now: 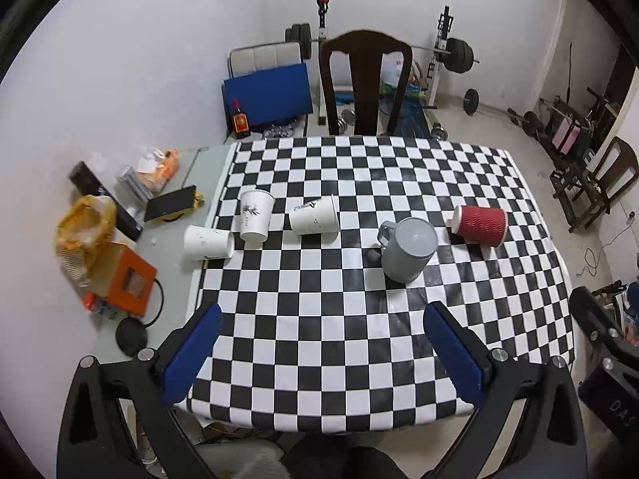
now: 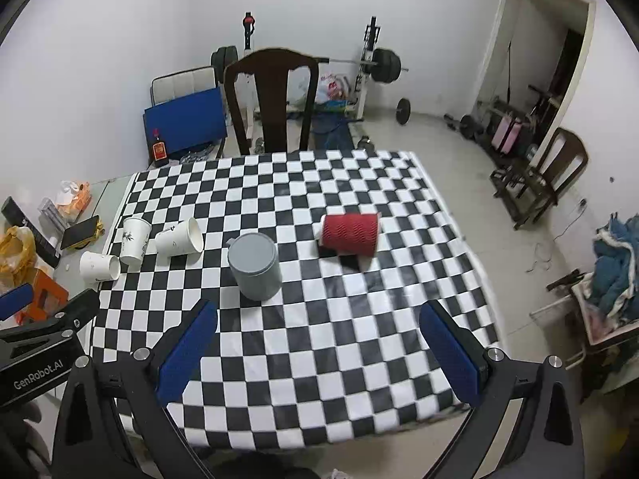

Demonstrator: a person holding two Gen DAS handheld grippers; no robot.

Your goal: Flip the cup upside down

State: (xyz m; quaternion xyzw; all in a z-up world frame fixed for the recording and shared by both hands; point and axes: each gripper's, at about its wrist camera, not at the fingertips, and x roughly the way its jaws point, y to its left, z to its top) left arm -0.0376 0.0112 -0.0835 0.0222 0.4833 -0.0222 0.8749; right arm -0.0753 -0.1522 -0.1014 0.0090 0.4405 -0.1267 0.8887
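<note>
Print on the three white cups (image 1: 257, 216) was too small to read. Mug (image 1: 408, 249), one, grey, stood on the checked bench (image 1: 319, 359) centre, mouth or base up I couldn't tell; one red cup (image 1: 479, 225) lay sideways right of it. My left gripper (image 1: 319, 353) and right gripper (image 2: 319, 349) hung wide apart, empty.

Three white paper cups (image 1: 257, 215), one grey mug (image 1: 407, 249), one red cup (image 1: 479, 225)
</note>
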